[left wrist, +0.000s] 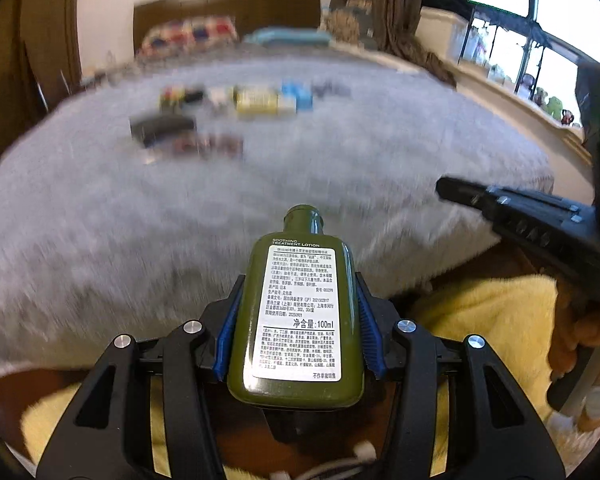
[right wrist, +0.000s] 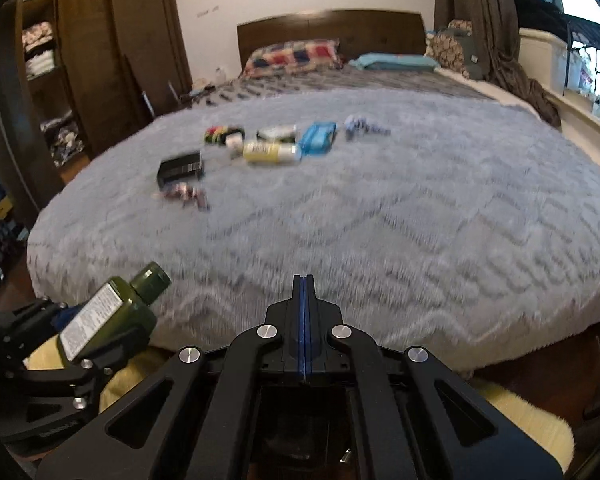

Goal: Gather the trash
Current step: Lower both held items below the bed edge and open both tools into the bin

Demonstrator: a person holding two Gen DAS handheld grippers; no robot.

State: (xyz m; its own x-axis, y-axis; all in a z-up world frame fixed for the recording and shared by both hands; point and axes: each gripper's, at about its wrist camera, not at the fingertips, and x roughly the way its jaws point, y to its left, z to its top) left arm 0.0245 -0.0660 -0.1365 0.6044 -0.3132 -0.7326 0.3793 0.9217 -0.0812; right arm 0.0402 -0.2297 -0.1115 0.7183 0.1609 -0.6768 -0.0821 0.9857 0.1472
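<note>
The left gripper (left wrist: pixel 296 312) held the green bottle (left wrist: pixel 296 312) tight, near the bed's edge (left wrist: pixel 260 208). The right gripper (right wrist: pixel 304 292) was closed and empty. The smooth bottle could slip out if the hand swung fast.

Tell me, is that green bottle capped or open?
Capped: the bottle wears a dark green cap on its neck, plain in the right view.
</note>
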